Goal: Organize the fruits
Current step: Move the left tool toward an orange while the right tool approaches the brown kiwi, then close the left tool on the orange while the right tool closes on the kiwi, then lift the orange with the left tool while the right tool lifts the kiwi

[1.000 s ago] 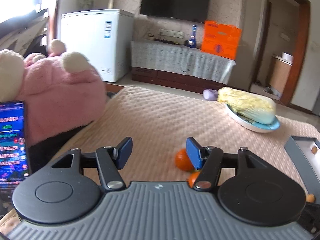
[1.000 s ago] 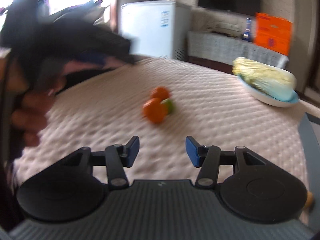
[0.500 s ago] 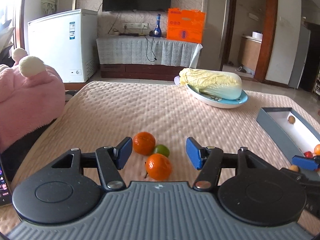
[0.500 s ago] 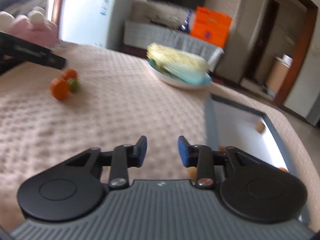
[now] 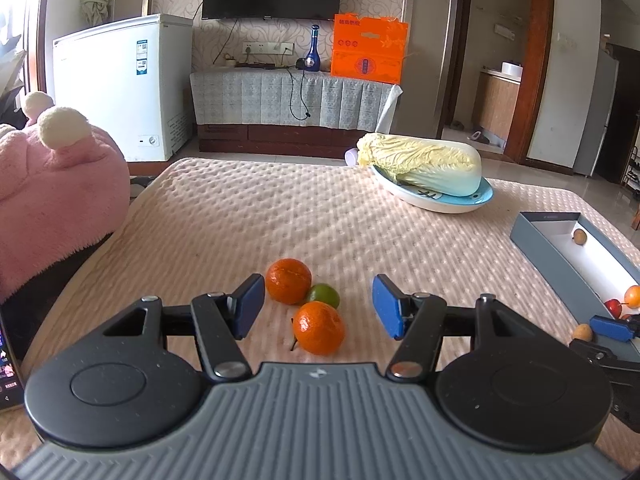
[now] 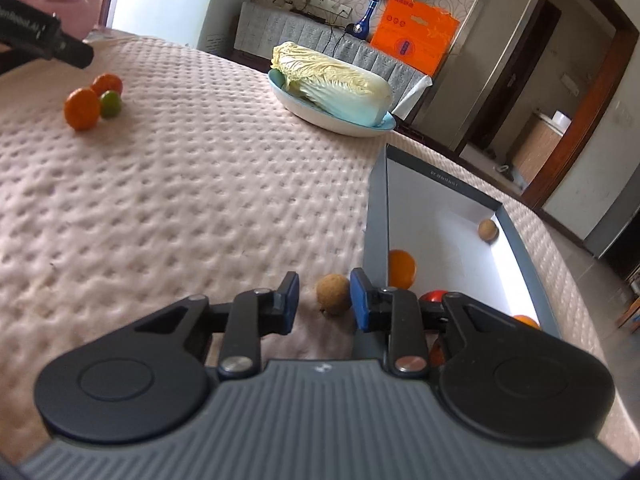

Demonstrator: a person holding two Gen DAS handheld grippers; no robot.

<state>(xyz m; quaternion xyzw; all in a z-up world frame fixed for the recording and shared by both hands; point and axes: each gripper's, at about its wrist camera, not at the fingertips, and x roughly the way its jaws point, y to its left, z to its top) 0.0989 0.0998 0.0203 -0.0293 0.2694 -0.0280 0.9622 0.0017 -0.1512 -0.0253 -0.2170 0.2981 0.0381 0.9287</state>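
Observation:
Two oranges and a green lime lie together on the pink quilted cloth. My left gripper [image 5: 319,306] is open, with the near orange [image 5: 319,327] between its fingers; the far orange [image 5: 289,280] and the lime [image 5: 325,295] sit just beyond. My right gripper [image 6: 324,301] is open around a small brown fruit [image 6: 333,293] on the cloth, beside the grey box [image 6: 376,216]. The box holds an orange [image 6: 402,268], a red fruit [image 6: 434,295], another orange [image 6: 527,320] and a brown fruit [image 6: 488,230]. The same cluster shows at far left in the right wrist view [image 6: 82,108].
A blue-rimmed plate [image 5: 440,202] with a Chinese cabbage [image 5: 420,162] stands at the back right of the table. A pink plush [image 5: 52,196] sits at the left edge, a phone [image 5: 6,364] by it. The grey box [image 5: 560,256] lies along the right edge.
My right gripper swung from the fruit cluster to the box and narrowed around the small brown fruit. My left gripper turned right and settled over the near orange.

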